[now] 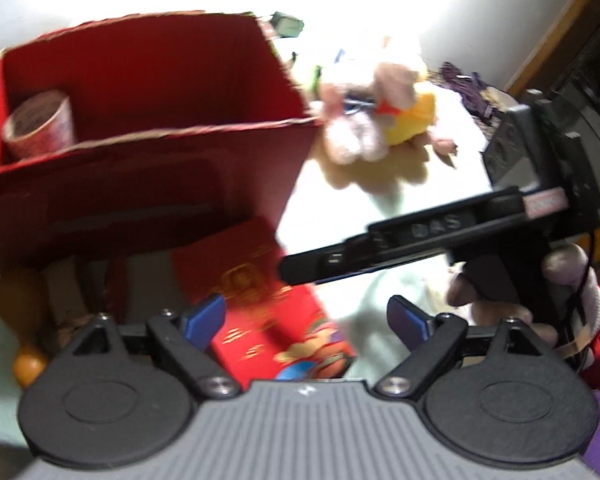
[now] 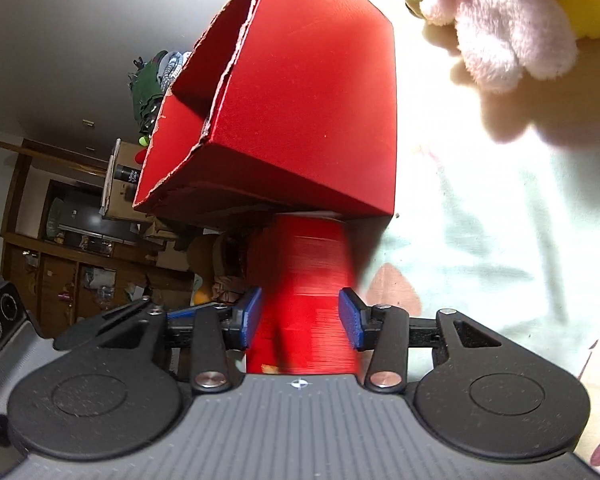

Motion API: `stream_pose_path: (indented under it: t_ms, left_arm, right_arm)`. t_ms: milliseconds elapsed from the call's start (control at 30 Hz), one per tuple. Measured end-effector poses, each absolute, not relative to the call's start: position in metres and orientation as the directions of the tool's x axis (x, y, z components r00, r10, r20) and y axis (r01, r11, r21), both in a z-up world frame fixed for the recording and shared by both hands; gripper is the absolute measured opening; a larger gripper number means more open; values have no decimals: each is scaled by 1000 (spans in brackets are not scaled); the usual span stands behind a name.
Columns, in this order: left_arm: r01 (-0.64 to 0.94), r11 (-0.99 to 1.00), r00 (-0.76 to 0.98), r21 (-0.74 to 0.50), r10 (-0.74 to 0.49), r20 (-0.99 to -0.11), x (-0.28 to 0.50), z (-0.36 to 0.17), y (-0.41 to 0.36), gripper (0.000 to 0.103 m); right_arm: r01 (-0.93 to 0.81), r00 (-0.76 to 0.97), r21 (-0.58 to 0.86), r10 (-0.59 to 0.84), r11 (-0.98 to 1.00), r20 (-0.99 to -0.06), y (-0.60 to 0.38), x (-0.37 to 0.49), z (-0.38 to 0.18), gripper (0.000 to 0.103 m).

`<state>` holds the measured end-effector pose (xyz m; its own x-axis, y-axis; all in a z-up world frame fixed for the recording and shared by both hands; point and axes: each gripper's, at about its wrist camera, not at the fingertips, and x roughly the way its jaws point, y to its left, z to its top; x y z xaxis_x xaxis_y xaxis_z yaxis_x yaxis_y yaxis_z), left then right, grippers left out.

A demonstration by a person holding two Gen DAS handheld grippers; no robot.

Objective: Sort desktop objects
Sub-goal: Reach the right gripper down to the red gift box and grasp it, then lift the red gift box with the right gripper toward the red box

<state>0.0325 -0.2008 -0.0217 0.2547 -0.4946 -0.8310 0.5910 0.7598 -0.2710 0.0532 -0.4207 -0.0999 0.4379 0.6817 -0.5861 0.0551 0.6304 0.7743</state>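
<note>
From my left wrist camera, my left gripper (image 1: 304, 320) stood wide, nothing pressed between its blue pads, hanging above a stack of red envelopes (image 1: 260, 312) with gold print that lay on the table just in front of the red cardboard box (image 1: 148, 184). The box's torn upper rim ran across the left half of the view, and a roll of tape (image 1: 40, 124) stood in its far left corner. Right of the box the pale tablecloth (image 1: 352, 216) lay open up to a pink plush toy (image 1: 356, 120) beside a yellow one (image 1: 410, 120). My right gripper (image 1: 296, 270) reached in from the right, its black finger ending over the envelopes, with my hand (image 1: 512, 292) on its handle. From my right wrist camera, tilted sideways, the box (image 2: 312, 120) filled the middle, its torn edge toward a wooden cabinet (image 2: 60, 264) that the other view lacked. The envelopes (image 2: 308, 300) sat blurred between the pads; whether the pads gripped them I could not tell. Bare cloth (image 2: 500, 240) spread to the right, with the pink plush (image 2: 508, 40) at the top.
</note>
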Motion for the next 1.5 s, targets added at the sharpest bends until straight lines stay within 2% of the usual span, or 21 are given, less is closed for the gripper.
stream_pose_path:
  t_ms: [200, 433, 567, 767, 900, 1100, 1500]
  left_arm:
    - [503, 809, 212, -303, -455, -865, 44, -45, -190, 89]
    - [474, 823, 205, -312, -448, -870, 54, -62, -197, 85]
    - [462, 826, 173, -323, -441, -881, 55, -73, -197, 84]
    - [536, 794, 166, -286, -431, -887, 50, -72, -209, 83]
    - [637, 730, 139, -249, -426, -894, 42, -67, -227, 80]
    - [770, 607, 113, -194, -430, -896, 30, -61, -265, 80]
    - [857, 483, 121, -180, -528, -841, 26, -35, -311, 80]
  right_arm:
    - [54, 417, 741, 659, 669, -626, -417, 57, -104, 51]
    - [51, 387, 714, 646, 698, -658, -412, 62, -109, 51]
    - [83, 371, 735, 664, 673, -650, -421, 60, -116, 54]
    - [106, 378, 747, 669, 656, -640, -442, 49, -120, 53]
    - [142, 390, 752, 662, 643, -640, -465, 34, -120, 50]
    - [199, 443, 740, 615, 642, -652, -506, 4, -115, 49]
    - [279, 603, 747, 496, 603, -625, -550, -39, -101, 51]
